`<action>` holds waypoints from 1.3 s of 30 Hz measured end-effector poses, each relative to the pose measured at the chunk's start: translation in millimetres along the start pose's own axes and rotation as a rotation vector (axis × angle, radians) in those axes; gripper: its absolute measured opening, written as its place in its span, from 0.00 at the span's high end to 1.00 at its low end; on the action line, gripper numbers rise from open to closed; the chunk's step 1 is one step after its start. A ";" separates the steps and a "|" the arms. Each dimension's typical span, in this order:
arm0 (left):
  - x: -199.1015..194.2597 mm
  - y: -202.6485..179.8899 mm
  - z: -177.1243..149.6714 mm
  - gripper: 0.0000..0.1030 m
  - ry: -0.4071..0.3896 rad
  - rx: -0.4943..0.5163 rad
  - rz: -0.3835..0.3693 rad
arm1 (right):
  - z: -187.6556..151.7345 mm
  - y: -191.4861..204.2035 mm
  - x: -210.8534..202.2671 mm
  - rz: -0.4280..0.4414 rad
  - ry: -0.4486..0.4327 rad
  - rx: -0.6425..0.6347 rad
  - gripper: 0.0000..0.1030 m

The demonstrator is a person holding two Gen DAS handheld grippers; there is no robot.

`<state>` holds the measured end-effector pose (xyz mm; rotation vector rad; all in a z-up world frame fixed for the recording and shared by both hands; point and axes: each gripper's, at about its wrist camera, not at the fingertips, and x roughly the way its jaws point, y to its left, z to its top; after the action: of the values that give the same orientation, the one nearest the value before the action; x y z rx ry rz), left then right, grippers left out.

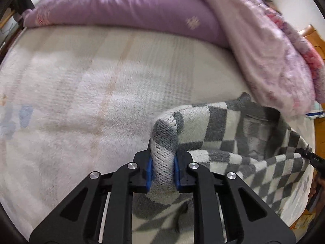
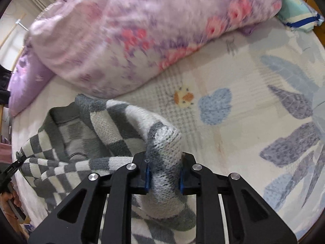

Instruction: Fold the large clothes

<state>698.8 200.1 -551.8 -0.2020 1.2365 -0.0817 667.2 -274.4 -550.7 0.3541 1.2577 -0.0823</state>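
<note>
A grey-and-white checkered knit sweater (image 1: pixel 233 134) hangs between my two grippers above the bed. My left gripper (image 1: pixel 163 172) is shut on a bunched edge of it, the knit pinched between the blue pads. The sweater stretches to the right, where the tip of the other gripper (image 1: pixel 313 159) shows. In the right wrist view my right gripper (image 2: pixel 164 177) is shut on another bunched edge of the sweater (image 2: pixel 97 130), which sags to the left with its dark collar band showing.
The bed has a fuzzy white blanket (image 1: pixel 91 101) with blue and grey leaf prints (image 2: pixel 215 105). A purple pillow (image 1: pixel 121 6) and a pink floral duvet (image 2: pixel 142 32) lie along the far side. A teal striped cushion (image 2: pixel 298 16) sits far right.
</note>
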 end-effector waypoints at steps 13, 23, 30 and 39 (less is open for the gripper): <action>-151.0 14.9 -157.8 0.86 -0.074 -0.047 -0.054 | -126.7 -25.9 -170.3 0.138 -0.142 -0.001 0.83; -176.4 58.2 -344.9 0.85 0.080 -0.185 -0.021 | -291.6 -79.2 -195.4 0.080 0.020 0.078 0.81; -143.8 70.5 -422.6 0.81 0.157 -0.168 0.032 | -375.5 -97.3 -129.3 -0.033 0.177 0.017 0.80; -201.1 73.6 -435.4 0.50 0.120 -0.219 0.085 | -381.1 -93.0 -178.8 -0.087 0.217 -0.154 0.62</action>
<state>218.6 259.2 -515.7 -0.3378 1.3719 0.1179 238.9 -269.1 -502.3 0.1782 1.4846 -0.0213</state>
